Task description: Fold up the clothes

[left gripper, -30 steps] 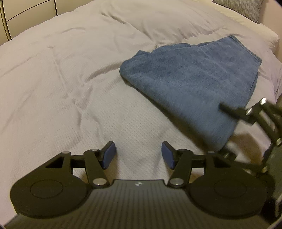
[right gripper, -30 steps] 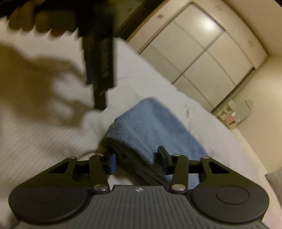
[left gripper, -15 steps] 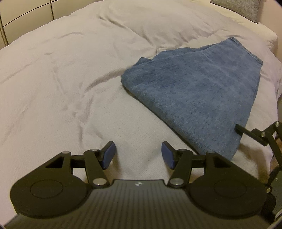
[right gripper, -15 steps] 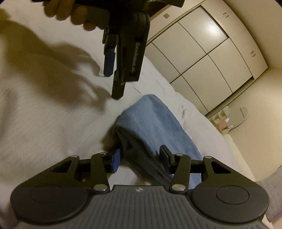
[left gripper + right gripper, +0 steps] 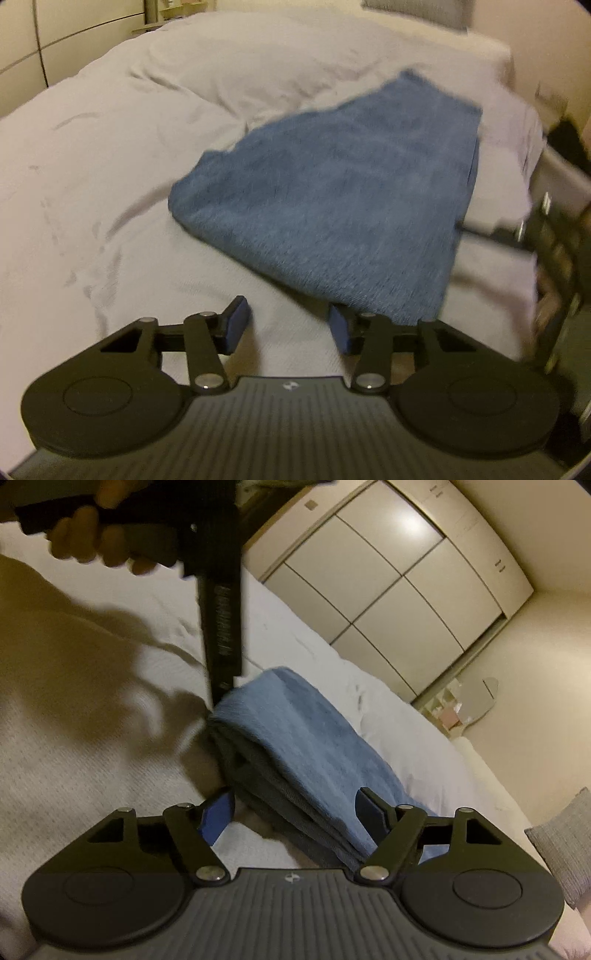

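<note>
Folded blue garment (image 5: pixel 332 206) on the bed (image 5: pixel 110 166), between both claws.
Right claw (image 5: pixel 295 812) has just been opening wide, astride its near end, pads clear; left claw (image 5: pixel 288 325) has been narrowing, empty, beside its corner.

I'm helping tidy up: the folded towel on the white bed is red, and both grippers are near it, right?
Not quite. The left wrist view shows that the folded towel is blue, not red. It does lie on the white bed, with the left gripper and right gripper near it.

Both wrist cameras are looking down close over the bed (image 5: pixel 110 147) — sharing the folded blue towel (image 5: pixel 332 206) from opposite ends.
</note>
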Action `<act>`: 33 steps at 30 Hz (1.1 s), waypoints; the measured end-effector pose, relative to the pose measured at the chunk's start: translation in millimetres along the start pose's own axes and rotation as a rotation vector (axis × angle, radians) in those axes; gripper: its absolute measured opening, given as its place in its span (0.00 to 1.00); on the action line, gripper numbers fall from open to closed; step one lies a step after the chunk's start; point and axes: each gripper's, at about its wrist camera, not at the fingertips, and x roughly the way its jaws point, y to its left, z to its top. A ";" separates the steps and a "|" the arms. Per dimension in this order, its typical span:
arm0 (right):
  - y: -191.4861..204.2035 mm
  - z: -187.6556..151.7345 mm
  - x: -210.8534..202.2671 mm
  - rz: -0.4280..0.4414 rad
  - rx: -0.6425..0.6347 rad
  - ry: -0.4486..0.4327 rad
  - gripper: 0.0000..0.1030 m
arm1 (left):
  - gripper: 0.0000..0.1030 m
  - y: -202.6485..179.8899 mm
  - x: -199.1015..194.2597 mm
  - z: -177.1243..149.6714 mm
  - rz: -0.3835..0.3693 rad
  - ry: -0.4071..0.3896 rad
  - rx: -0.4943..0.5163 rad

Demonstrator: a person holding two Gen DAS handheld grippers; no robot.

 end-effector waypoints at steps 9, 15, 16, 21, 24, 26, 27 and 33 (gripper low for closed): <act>12.1 19.7 21.7 -0.089 -0.094 -0.042 0.57 | 0.41 2.5 -4.1 9.1 0.000 -0.017 -0.021; 11.3 15.6 27.1 -0.019 -0.092 -0.030 0.25 | 0.43 9.0 -4.0 -1.3 0.108 0.050 0.022; 5.6 14.4 27.3 0.009 -0.029 -0.020 0.24 | 0.43 10.0 -3.9 -3.1 0.130 0.063 0.032; -19.8 15.6 30.2 0.092 0.190 0.000 0.23 | 0.47 19.0 -2.2 -2.3 0.125 0.076 0.031; -38.8 19.0 37.8 0.149 0.312 0.015 0.21 | 0.49 20.3 1.4 0.3 0.130 0.084 0.032; -52.2 19.8 39.8 0.192 0.387 0.031 0.21 | 0.49 21.1 3.9 1.8 0.132 0.089 0.028; -58.8 14.6 35.2 0.209 0.423 0.041 0.20 | 0.49 21.0 3.8 2.6 0.134 0.088 0.023; -78.6 13.7 18.8 0.309 0.673 0.101 0.19 | 0.48 16.1 2.4 14.4 0.146 0.074 0.033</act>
